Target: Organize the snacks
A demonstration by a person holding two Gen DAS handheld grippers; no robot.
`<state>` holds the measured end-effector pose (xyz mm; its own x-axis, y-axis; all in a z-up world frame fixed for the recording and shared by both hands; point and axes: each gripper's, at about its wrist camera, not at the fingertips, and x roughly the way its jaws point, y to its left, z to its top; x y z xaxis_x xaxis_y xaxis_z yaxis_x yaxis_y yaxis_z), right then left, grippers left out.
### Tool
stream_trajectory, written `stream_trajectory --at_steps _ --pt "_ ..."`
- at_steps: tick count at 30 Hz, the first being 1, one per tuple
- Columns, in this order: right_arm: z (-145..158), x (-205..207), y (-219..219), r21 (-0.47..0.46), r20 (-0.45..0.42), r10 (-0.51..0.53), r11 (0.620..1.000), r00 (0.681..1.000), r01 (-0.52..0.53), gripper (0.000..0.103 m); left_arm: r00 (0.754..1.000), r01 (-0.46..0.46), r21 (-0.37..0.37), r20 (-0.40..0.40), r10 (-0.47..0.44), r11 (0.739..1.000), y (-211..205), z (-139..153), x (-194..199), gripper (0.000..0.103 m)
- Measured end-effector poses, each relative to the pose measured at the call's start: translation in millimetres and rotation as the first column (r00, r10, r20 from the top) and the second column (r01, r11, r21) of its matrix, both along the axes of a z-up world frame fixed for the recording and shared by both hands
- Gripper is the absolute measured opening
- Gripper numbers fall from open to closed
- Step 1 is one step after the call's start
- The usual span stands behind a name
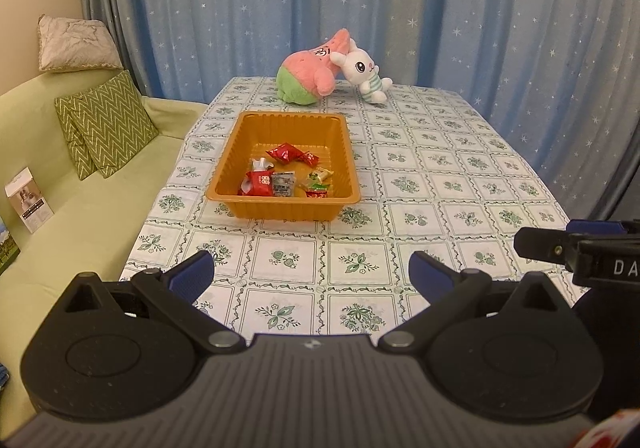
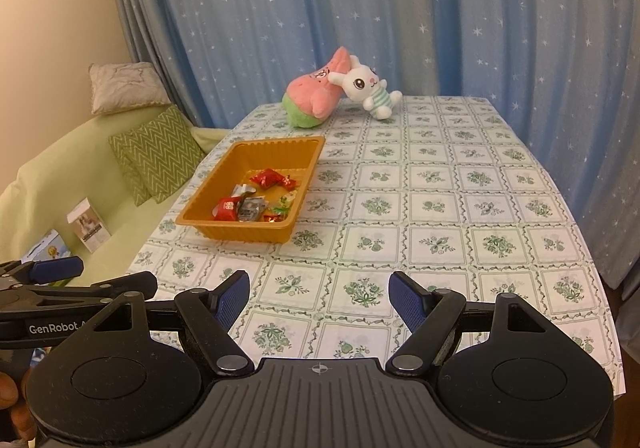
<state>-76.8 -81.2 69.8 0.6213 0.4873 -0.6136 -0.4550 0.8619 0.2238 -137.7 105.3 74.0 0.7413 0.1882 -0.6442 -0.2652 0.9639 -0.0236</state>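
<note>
Glossy ribbed plastic tray (image 1: pixel 224 191)

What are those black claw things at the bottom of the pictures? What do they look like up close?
They are two handheld grippers. The left gripper and the right gripper look alike: a ribbed grey-black body, two round black discs, and black hinged links with silver rivets leading to two fingers with textured blue pads. One side bar carries white "GenRobot" lettering. No cables or sleeves show.

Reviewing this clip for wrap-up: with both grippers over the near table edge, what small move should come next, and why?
Probably none toward the snacks: pull both back and stop. The left gripper and right gripper are open and hold nothing, every wrapped snack in view already lies in the orange tray, and the tablecloth shows none loose.
</note>
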Motion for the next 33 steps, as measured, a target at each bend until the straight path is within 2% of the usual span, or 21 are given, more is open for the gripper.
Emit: stream_trajectory --at_steps 33 --pt "-0.8 0.4 3.8 -0.016 0.006 0.022 1.0 1.0 -0.022 0.076 0.999 -0.019 0.006 0.028 0.019 1.0 2.1 7.0 -1.8 0.103"
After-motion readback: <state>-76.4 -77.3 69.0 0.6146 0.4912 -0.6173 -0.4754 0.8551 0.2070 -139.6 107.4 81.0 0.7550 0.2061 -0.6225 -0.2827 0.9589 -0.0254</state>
